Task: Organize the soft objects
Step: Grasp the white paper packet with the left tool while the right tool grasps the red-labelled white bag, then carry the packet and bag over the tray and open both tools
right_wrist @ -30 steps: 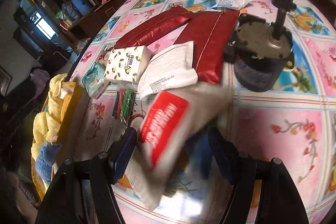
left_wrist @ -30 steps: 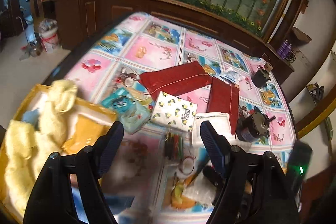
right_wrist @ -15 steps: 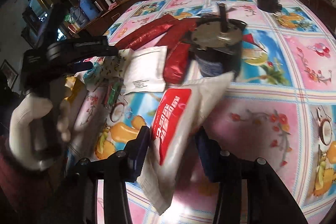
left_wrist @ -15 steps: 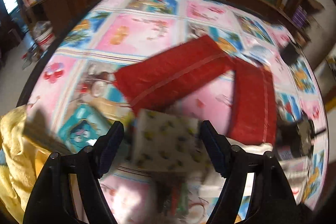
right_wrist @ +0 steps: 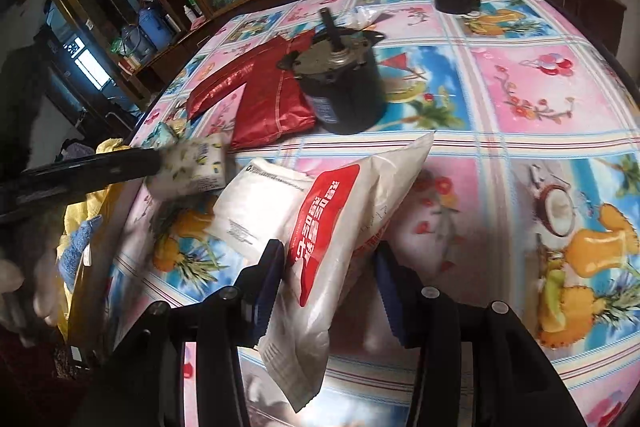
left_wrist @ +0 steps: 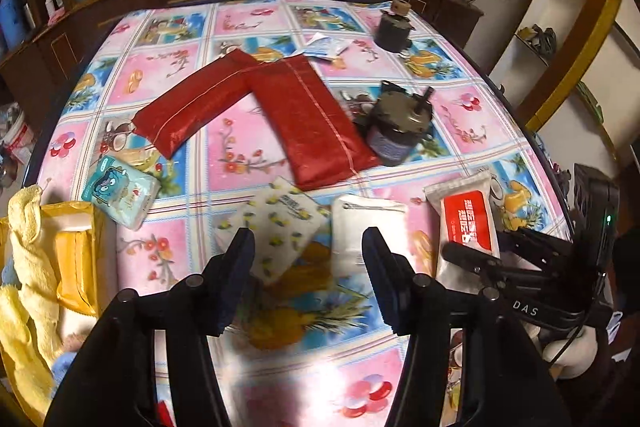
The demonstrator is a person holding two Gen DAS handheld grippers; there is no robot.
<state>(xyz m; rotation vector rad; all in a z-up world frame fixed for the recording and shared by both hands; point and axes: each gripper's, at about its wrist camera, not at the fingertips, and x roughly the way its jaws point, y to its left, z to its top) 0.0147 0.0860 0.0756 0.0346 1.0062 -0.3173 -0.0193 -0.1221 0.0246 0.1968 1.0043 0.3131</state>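
Right tongs (right_wrist: pixel 326 287) clamp the soft, light red-labelled tissue pack (right_wrist: pixel 340 227) at its lower middle; it sags. Left tongs (left_wrist: pixel 308 259), just closing, squeeze the yielding lemon-print tissue pack (left_wrist: pixel 276 227) mid-body.

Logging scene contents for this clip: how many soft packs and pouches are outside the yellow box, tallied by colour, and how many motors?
Red pouches: 2
White packs with red label: 1
Plain white packs: 1
Lemon-print packs: 1
Teal packs: 1
Small white-blue sachets: 1
Motors: 2
Total: 9
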